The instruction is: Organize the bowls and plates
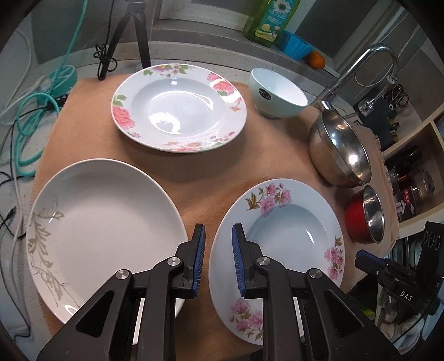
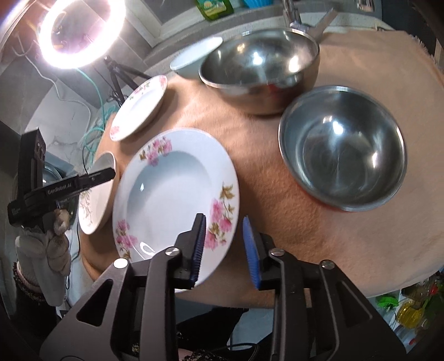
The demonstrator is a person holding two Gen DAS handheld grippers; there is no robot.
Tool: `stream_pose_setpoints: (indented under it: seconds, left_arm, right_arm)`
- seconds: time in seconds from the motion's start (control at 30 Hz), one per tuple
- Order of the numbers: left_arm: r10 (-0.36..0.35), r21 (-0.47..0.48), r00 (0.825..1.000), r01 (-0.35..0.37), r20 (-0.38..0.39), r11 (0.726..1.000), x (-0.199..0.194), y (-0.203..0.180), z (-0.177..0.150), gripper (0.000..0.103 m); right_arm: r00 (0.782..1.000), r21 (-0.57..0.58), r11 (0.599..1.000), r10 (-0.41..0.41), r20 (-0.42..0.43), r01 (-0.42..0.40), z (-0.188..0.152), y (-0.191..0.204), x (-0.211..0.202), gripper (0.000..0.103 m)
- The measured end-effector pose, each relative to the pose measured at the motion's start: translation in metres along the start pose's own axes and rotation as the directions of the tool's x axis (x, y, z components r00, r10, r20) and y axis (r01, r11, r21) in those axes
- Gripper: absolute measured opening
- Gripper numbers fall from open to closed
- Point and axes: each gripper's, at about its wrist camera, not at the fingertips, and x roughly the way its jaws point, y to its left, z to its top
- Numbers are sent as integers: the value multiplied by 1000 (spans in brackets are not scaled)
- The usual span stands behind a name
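Note:
Three plates lie on a tan cloth (image 1: 222, 172). A white plate with a gold pattern (image 1: 105, 233) is near left, a pink-flowered plate (image 1: 277, 244) near right, a rose-rimmed plate (image 1: 177, 108) at the back. My left gripper (image 1: 218, 258) is open and empty, hovering over the gap between the two near plates. My right gripper (image 2: 224, 247) is open and empty, its jaws either side of the near rim of the pink-flowered plate (image 2: 172, 200). A pale bowl (image 1: 277, 94), a large steel bowl (image 2: 258, 69) and a red-sided steel bowl (image 2: 341, 147) stand to the right.
A faucet (image 1: 360, 69) rises behind the steel bowls. A green soap bottle (image 1: 269, 19), a blue cup and an orange sit on the back ledge. A tripod (image 1: 133, 36) and teal cables (image 1: 36, 111) are at the left. A ring light (image 2: 77, 33) glares upper left.

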Motion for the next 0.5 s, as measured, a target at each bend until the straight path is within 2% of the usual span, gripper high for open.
stream_pose_setpoints:
  seconds: [0.23,0.3,0.4,0.5]
  left_arm:
    - [9,-44,999,-6,52,999,-19,26,19,19]
    - [18,-58,998,-15,59,998,-21,35,26,26]
    - [49,-62,997,-45,67,997,-25,50,40,28]
    - [57,-68,996,-53,66,996,-25,59,54,30]
  right_arm:
    - [999,-22,999,42,21,-41,24,18,-9,30]
    - [998,-36,998,55,25,-54,32,28,-10,31]
    - [996,-66,995,76,40,-73,47,45,-13,32]
    - [994,-82,993,91,56,-86,64,60,-10,45]
